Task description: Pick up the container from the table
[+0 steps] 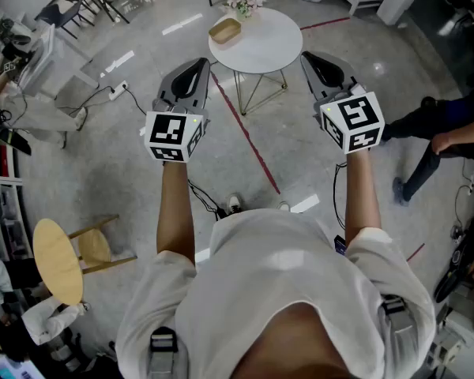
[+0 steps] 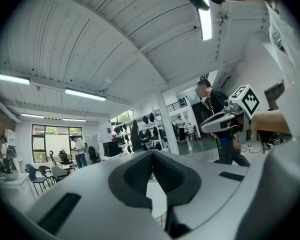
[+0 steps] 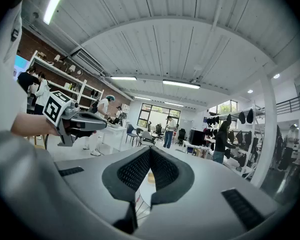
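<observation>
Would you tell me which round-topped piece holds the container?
The white table, bearing the tan container beside flowers; the other is a yellow wooden stool.

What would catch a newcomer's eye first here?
The left gripper and right gripper are held out side by side, with their jaws together and nothing in them. Ahead of them stands a round white table. It carries a tan container on its left side and flowers at its far edge.

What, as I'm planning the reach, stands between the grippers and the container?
Nothing visible. Only open floor separates the left gripper and right gripper from the table; the container sits near its left edge, flowers beyond it.
</observation>
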